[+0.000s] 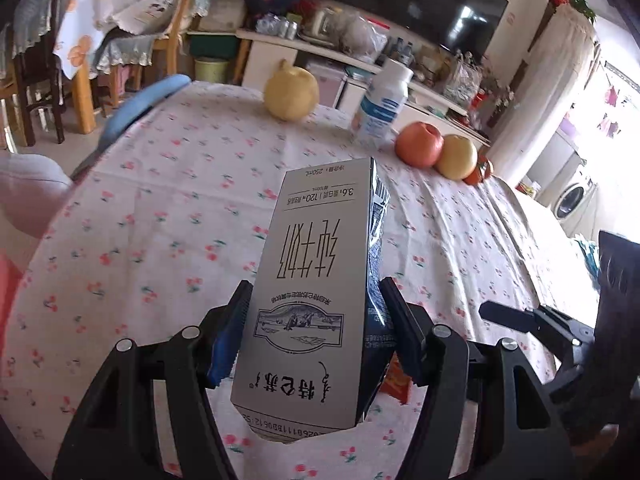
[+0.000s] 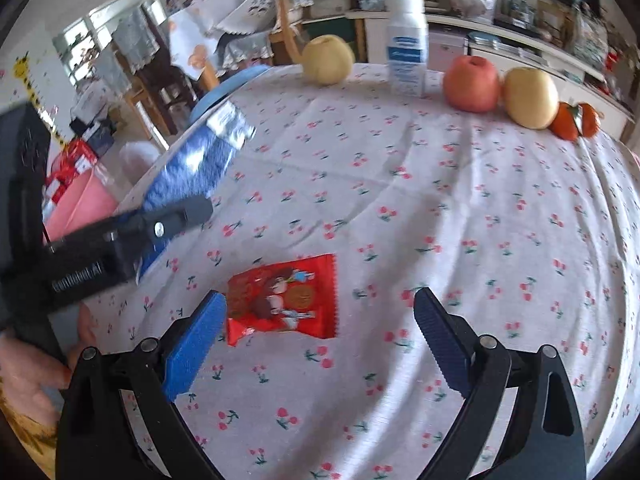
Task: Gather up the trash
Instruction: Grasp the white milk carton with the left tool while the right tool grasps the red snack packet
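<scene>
The left gripper (image 1: pixel 316 340) pinches a tall grey-and-blue cardboard milk carton (image 1: pixel 316 288), its blue-padded fingers (image 1: pixel 226 344) pressed against the carton's two narrow sides. The carton is lifted clear of the desk and points away from the camera, its printed grey face turned up and its lettering upside down in the left wrist view. In the right wrist view the same carton (image 2: pixel 196 168) shows its blue side and silver end above the desk's left edge.

The right gripper (image 2: pixel 320 328) is spread wide with nothing between its pads, hanging over a flat red foil snack wrapper (image 2: pixel 286 300) printed with cartoon figures. The wrapper lies on the white cloth with small red flowers (image 2: pixel 440 208) that covers the desk, in its near part, close to the left blue fingertip and well apart from the right one.

Along the far edge of the desk stand a pale yellow pear (image 2: pixel 328 60), a white plastic bottle with a blue label (image 2: pixel 408 52), a red apple (image 2: pixel 472 84), a second yellow pear (image 2: pixel 530 98) touching the apple, and small orange tangerines (image 2: pixel 576 120) just beside it. A blue round thing (image 2: pixel 228 88) sits at the far left edge; what it is I cannot tell.
</scene>
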### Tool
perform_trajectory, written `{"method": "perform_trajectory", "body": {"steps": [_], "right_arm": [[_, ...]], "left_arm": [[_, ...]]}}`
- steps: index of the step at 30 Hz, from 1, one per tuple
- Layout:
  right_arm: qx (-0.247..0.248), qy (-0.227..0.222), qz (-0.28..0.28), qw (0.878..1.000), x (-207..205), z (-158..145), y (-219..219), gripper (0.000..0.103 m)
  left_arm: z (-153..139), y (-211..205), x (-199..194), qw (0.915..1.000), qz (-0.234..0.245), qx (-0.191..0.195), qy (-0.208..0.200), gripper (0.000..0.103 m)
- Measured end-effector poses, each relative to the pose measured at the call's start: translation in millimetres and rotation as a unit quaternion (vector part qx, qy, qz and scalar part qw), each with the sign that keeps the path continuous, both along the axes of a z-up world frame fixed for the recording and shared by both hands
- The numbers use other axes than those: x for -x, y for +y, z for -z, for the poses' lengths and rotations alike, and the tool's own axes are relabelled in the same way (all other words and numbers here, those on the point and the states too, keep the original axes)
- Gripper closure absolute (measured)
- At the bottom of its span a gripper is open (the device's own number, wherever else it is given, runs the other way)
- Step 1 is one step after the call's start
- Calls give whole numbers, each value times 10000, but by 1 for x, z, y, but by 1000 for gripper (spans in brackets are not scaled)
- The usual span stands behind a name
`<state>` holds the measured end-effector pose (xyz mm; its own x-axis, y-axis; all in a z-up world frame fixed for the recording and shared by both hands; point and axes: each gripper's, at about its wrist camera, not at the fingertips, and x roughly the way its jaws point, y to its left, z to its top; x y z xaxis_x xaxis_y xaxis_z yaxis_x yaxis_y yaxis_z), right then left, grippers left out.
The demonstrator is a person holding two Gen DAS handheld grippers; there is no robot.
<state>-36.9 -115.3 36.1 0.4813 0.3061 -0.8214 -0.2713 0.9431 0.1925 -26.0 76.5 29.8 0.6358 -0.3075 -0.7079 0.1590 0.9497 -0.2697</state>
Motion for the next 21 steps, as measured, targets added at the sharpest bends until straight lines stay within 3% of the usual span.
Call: {"method": "perform_trajectory", "body": {"steps": [14,18,21], "right_arm": [[947,-253,-291,9948,-2,26,43,9],[909,-292,-318,9949,-4,28,43,27],[883,-311,-299,9952,-4,28,41,29]], "left_arm": [[1,32,-2,9997,-190,-63,-124,38],[0,40,-1,9997,-205,-82,-134,38],[0,44,0,9996,-219,-132,-127,38]]}}
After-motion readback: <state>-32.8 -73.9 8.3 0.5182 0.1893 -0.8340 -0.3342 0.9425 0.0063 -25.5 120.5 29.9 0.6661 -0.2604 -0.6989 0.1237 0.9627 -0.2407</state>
